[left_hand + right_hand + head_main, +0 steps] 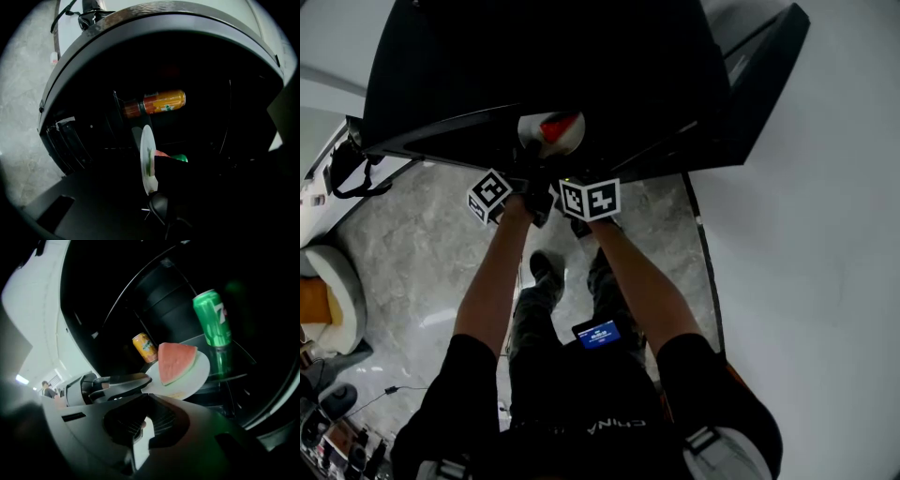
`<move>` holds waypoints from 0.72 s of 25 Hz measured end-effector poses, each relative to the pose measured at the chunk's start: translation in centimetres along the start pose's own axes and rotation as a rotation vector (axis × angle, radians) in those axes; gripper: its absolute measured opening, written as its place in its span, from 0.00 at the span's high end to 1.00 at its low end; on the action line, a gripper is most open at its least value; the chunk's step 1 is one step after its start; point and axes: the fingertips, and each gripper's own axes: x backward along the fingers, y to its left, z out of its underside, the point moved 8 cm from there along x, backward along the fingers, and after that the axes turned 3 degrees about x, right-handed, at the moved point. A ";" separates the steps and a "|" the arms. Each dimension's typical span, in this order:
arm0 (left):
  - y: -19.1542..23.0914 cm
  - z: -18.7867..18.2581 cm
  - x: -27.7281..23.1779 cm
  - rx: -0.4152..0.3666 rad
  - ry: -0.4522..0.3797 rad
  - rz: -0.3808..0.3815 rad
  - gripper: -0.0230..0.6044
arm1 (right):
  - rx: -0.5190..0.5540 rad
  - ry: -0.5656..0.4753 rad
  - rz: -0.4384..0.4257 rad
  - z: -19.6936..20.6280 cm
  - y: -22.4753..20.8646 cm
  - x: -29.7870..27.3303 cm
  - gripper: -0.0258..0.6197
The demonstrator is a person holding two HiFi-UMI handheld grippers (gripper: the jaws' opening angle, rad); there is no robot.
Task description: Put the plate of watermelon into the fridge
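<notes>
plate (200, 373): round, white, smooth, shallow. it carries one watermelon wedge (174, 361), which is triangular with pink-red flesh and a thin pale green rind along its curved lower edge.

location: the plate is inside the open mouth of the fridge (487, 75), a matt black cabinet. it is at the front edge of a glass shelf (236, 365). cannot tell whether it touches the glass.

left gripper (143, 380): the right gripper view shows it as two slim grey-black fingers, one above and one below. they are pinched onto the plate's left rim. in the left gripper view the plate is edge-on, a thin white crescent, and its lower rim runs into the dark jaws.

right gripper (151, 397): broad dark jaws with ribbed inner faces. the tips are drawn together on the plate's near rim, with no gap visible beyond the plate's own thickness.

head view: both forearms reach forward side by side. the left marker cube (490, 197) and right marker cube (591, 199) are close together but apart. the plate is just beyond them, under the fridge's upper edge.

other contents:
- green can (213, 319): glossy metal cylinder, upright on the glass shelf behind the plate's right side, with its reflection in the glass below.
- orange drink bottle (157, 103): rounded with a darker cap end, deeper in, past the plate's far rim.

floor (422, 262): grey veined stone, polished.
</notes>
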 end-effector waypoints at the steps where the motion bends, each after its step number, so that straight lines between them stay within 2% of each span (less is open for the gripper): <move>1: -0.1 0.0 -0.1 -0.013 0.013 0.006 0.84 | 0.020 -0.001 -0.002 -0.1 0.0 -0.1 0.93; 6: -0.5 -0.1 -0.3 -0.046 0.043 0.006 0.83 | 0.073 -0.013 -0.006 -0.5 0.1 -0.4 0.93; 10: -0.5 0.0 -0.2 -0.056 0.043 -0.025 0.83 | 0.078 0.033 -0.008 0.7 0.4 0.2 0.93; 13: -0.7 -0.1 -0.2 -0.052 0.038 -0.019 0.82 | 0.057 0.040 0.021 1.2 -0.1 0.2 0.93; 15: -0.9 -0.2 -0.3 -0.078 0.060 -0.027 0.81 | 0.040 0.032 0.033 0.8 -0.4 0.1 0.93; 18: -1.0 -0.2 -0.2 -0.144 0.123 -0.078 0.79 | 0.036 0.029 0.037 0.2 -0.6 -0.2 0.93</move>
